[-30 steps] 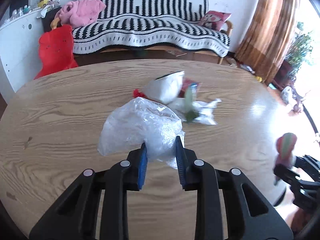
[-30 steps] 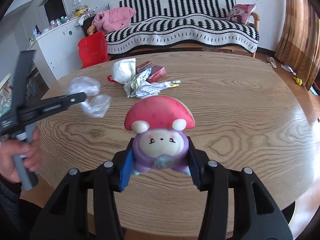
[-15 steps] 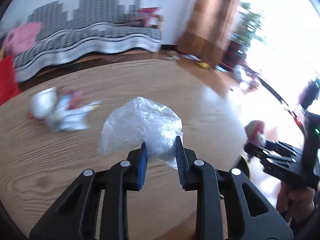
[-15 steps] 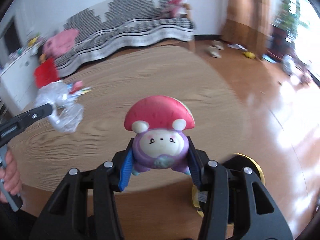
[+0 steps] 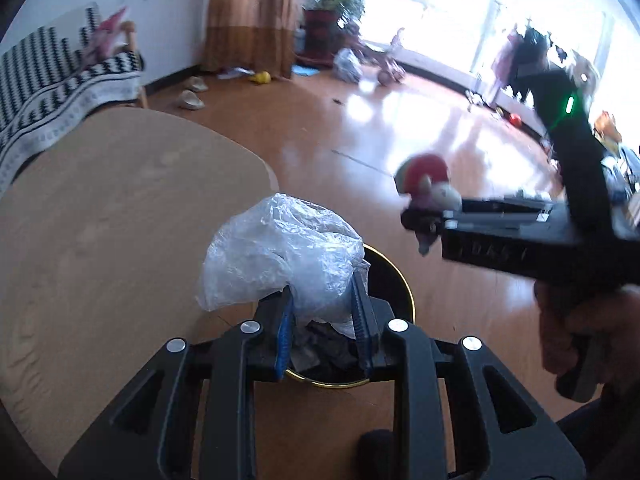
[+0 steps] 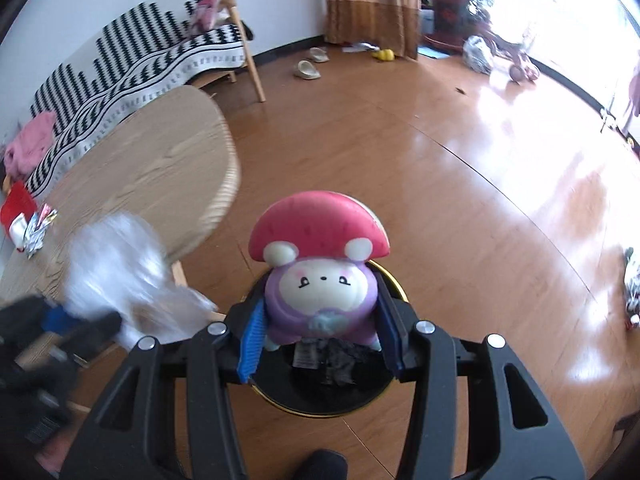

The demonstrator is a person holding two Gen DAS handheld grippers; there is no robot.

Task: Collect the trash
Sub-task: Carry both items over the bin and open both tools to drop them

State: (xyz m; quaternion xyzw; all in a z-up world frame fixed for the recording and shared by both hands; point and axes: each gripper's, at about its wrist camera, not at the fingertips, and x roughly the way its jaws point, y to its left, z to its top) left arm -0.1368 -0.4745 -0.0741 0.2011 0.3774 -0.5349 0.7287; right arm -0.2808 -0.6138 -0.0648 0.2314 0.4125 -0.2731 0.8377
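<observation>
— What do you see along your left fingers?

— My left gripper (image 5: 323,322) is closed narrow on a crumpled plastic bag (image 5: 280,254). The bag hangs just above the black bin (image 5: 394,280) with the gold rim, which stands on the floor beside the table (image 5: 120,216). It is a shapeless wad, so I can name no long axis; its bulk swells up and away from my pads. To the right of the bin my right gripper (image 5: 424,220) carries the toy.

— And along the right fingers?

— There my jaws stand about half open, pressed on both sides of a mushroom toy (image 6: 320,280). It is upright, red cap on top, face to the camera, directly over the bin (image 6: 320,396). Some wrappers (image 6: 34,226) lie on the table, far from the bin.

— Which step is this?

— I judge it the drop. Next I must open both jaws over the bin mouth
</observation>
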